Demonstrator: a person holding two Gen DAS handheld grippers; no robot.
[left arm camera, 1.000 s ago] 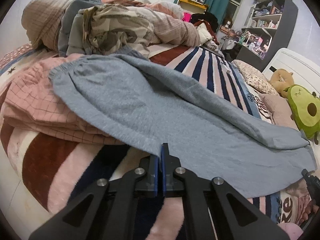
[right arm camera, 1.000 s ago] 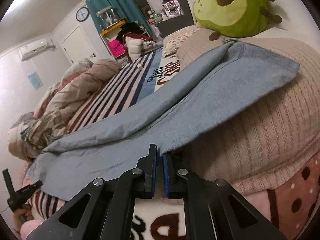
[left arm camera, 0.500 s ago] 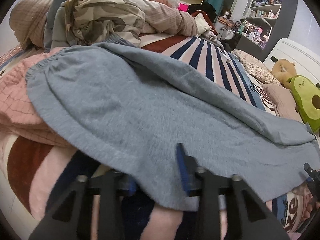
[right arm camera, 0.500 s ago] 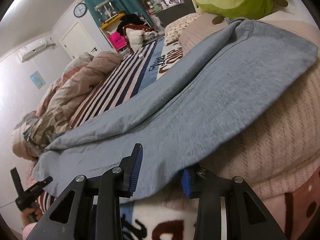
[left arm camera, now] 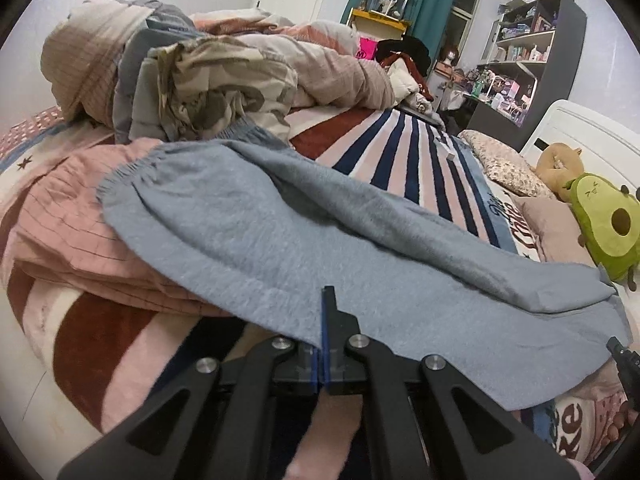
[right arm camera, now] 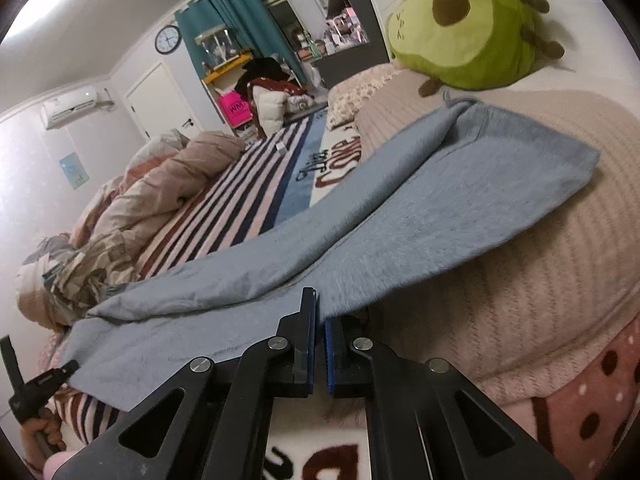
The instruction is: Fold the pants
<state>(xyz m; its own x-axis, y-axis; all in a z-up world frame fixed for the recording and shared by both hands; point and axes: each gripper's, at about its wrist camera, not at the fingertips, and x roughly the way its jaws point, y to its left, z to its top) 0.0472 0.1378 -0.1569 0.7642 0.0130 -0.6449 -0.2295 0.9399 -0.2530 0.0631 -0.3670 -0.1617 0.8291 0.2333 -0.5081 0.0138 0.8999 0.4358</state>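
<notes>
Grey-blue pants lie lengthwise across the bed, one leg folded onto the other. The elastic waistband rests on a pink checked blanket, and the leg ends lie on a beige knitted pillow. My left gripper is shut on the pants' near edge toward the waist, one finger above the cloth and one below it. My right gripper is shut on the same near edge of the pants, farther toward the legs. Each view shows the other gripper at the frame's edge, held in a hand.
A heap of quilts and clothes lies beyond the waistband. The pink checked blanket is under the waist end. An avocado plush sits past the leg ends by the white headboard. A striped blanket covers the bed behind the pants.
Both grippers, shut and just short of the pants' near edge, opened, slid forward over that edge, then closed on it and drew back a little.
</notes>
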